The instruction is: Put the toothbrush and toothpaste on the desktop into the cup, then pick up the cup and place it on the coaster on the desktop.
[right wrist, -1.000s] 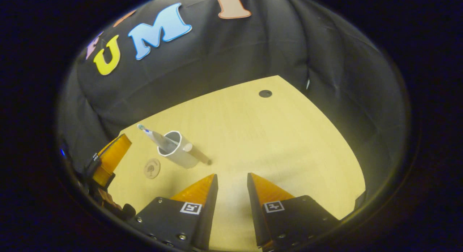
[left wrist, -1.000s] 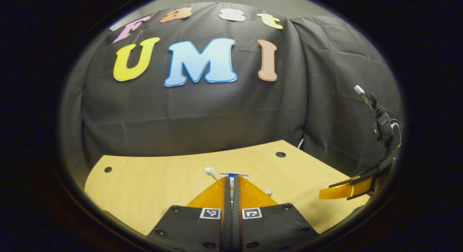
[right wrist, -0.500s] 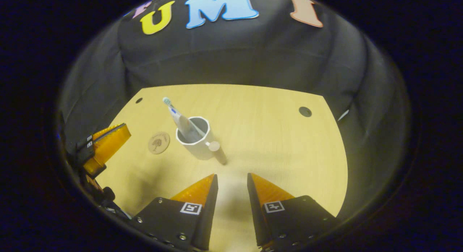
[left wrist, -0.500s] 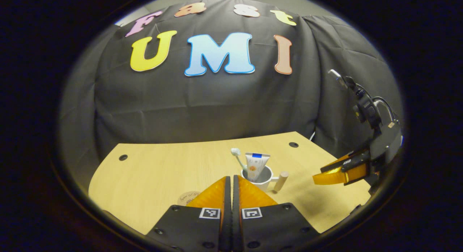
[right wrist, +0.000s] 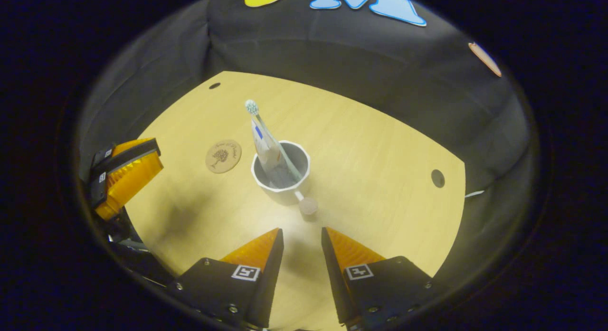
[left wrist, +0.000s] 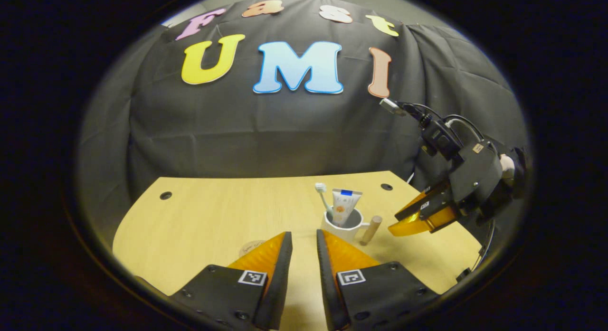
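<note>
A white cup (left wrist: 342,234) with a wooden peg handle (left wrist: 370,229) stands on the desktop. A toothbrush (left wrist: 323,198) and a toothpaste tube (left wrist: 346,205) stand in it. My left gripper (left wrist: 303,233) is open and empty, short of the cup. In the right gripper view the cup (right wrist: 285,195) holds the toothbrush (right wrist: 251,105) and the tube (right wrist: 263,146), its handle (right wrist: 308,206) pointing at my open right gripper (right wrist: 302,230). The round coaster (right wrist: 223,156) lies bare to the cup's left. The coaster (left wrist: 249,248) is partly behind my left finger.
The wooden desktop (left wrist: 213,217) has dark cable holes near its far corners. The right gripper (left wrist: 399,226) hovers to the right of the cup. The left gripper (right wrist: 142,162) sits at the desk's left edge. Black cloth walls close the back and sides.
My left gripper went from shut to open and drew back from the cup. The right gripper swung in over the desk until the cup handle lies just ahead of its fingers.
</note>
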